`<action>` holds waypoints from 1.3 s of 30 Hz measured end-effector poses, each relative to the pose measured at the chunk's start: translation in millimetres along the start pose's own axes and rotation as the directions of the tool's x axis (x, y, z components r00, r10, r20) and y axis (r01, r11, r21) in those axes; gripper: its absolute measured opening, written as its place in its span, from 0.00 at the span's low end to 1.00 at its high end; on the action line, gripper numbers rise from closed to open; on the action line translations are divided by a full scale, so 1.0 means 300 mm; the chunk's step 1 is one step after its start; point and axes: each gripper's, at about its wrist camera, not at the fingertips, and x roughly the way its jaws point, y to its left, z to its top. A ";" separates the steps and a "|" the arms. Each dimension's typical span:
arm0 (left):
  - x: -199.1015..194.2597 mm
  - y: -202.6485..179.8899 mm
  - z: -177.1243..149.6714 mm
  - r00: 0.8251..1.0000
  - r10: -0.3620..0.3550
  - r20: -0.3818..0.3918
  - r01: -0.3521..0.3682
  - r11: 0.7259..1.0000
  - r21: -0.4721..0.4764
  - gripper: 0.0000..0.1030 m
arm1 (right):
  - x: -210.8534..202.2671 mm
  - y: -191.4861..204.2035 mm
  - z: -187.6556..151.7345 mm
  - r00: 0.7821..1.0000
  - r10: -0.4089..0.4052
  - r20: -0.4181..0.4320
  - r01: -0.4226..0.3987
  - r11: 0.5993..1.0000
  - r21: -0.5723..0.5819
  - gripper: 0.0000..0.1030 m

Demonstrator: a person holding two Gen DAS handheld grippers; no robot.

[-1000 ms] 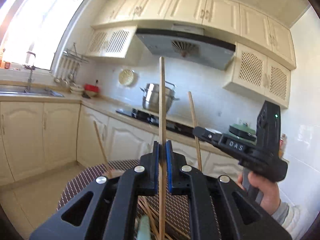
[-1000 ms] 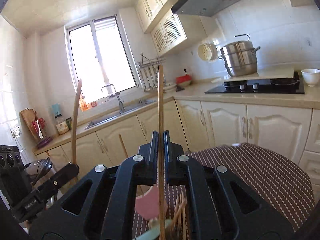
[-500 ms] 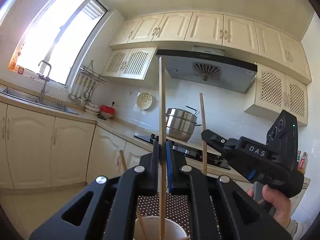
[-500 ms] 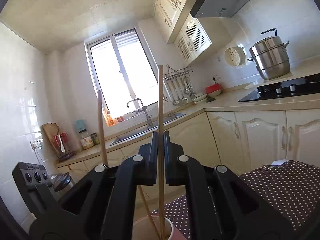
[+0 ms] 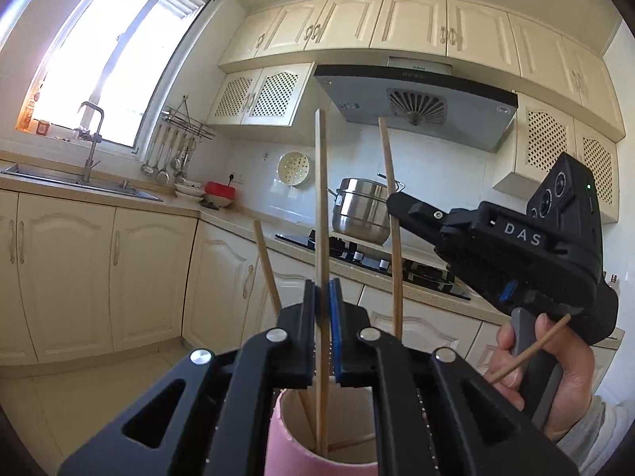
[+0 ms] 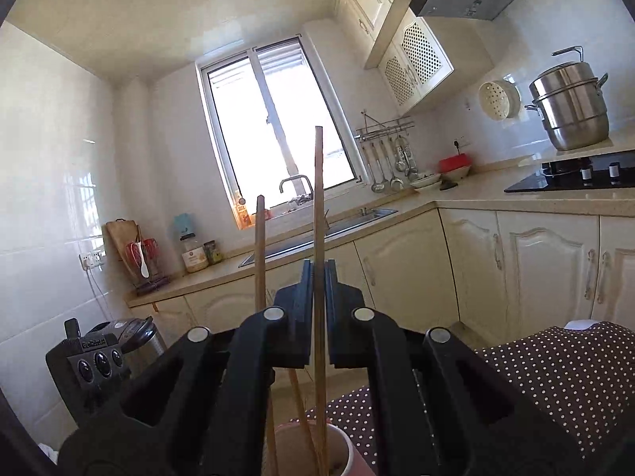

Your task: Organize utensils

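Observation:
My left gripper [image 5: 322,289] is shut on an upright wooden chopstick [image 5: 320,198] whose lower end stands inside a pink cup [image 5: 285,452]. A second chopstick [image 5: 266,265] leans in that cup. To the right, my right gripper [image 5: 391,203] holds another chopstick [image 5: 393,261] upright beside the cup, and a hand [image 5: 555,361] on its handle also carries a spare stick [image 5: 528,351]. In the right wrist view, my right gripper [image 6: 316,269] is shut on its chopstick [image 6: 318,198], which reaches down into the pink cup [image 6: 345,450]. Another upright stick [image 6: 260,254] stands left of it.
The cup stands on a table with a brown polka-dot cloth [image 6: 555,377]. Behind are cream cabinets, a worktop with a sink [image 5: 79,184], a hob with a steel pot [image 5: 361,210], and a window. A steel appliance [image 6: 139,341] sits low at left.
Both grippers have carried their chopsticks sideways and down over the pink cup. The stick ends now stand inside it, and the right gripper has come closer to the left.

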 end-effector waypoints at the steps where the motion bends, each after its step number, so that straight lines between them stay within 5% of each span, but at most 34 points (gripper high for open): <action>1: -0.012 -0.003 -0.005 1.000 -0.001 -0.009 0.001 1.000 0.009 0.07 | -0.012 0.004 -0.004 1.000 -0.007 -0.009 0.007 1.000 -0.013 0.06; 11: -0.096 -0.030 0.004 0.998 0.008 -0.066 -0.007 1.000 0.016 0.08 | -0.119 0.042 -0.012 0.995 -0.070 -0.065 0.066 0.996 -0.052 0.06; 15: -0.119 -0.048 0.019 0.996 0.025 -0.089 -0.023 0.999 0.022 0.33 | -0.138 0.064 -0.026 0.991 -0.099 -0.088 0.093 0.994 -0.063 0.06; 19: -0.148 -0.063 0.031 0.993 0.045 -0.109 -0.042 0.999 0.032 0.44 | -0.145 0.075 -0.047 0.984 -0.134 -0.122 0.126 0.990 -0.065 0.06; 32: -0.238 -0.106 0.072 0.987 0.056 -0.148 -0.052 0.998 0.032 0.52 | -0.204 0.120 -0.040 0.967 -0.214 -0.137 0.209 0.977 -0.049 0.08; 39: -0.281 -0.164 0.077 0.975 0.030 -0.221 -0.023 0.999 0.031 0.58 | -0.331 0.145 0.009 0.965 -0.256 -0.061 0.255 0.967 -0.019 0.44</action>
